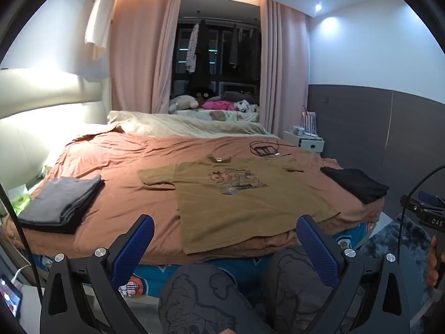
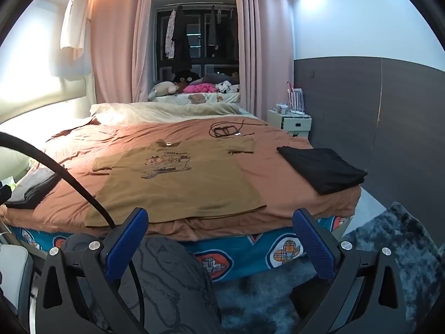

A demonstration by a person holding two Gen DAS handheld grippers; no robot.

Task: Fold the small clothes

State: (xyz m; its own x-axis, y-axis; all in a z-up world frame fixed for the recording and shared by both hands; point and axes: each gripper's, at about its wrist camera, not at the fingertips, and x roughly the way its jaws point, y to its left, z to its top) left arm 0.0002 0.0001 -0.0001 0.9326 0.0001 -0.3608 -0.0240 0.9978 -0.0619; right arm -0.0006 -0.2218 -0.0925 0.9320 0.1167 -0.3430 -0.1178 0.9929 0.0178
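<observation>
A mustard-brown T-shirt (image 1: 244,194) with a cartoon print on its chest lies spread flat, face up, on the rust-brown bedspread (image 1: 116,172), its hem hanging just over the bed's near edge and its collar pointing toward the far side; both sleeves are laid out sideways; a folded grey stack of clothes (image 1: 61,203) sits at the near left corner of the bed, and a folded black garment (image 2: 322,167) sits at the near right corner, both well apart from the shirt; a coil of dark cable (image 2: 226,130) lies on the bedspread beyond the shirt's collar, toward the far right; the left gripper (image 1: 225,236) hangs short of the bed's near edge with its blue-padded fingers spread wide and nothing between them, the person's patterned trouser knees (image 1: 211,295) below it; the right gripper (image 2: 219,231) likewise stands fully spread and empty, held before the near edge, above a shaggy blue-grey rug (image 2: 389,250) on the floor.
</observation>
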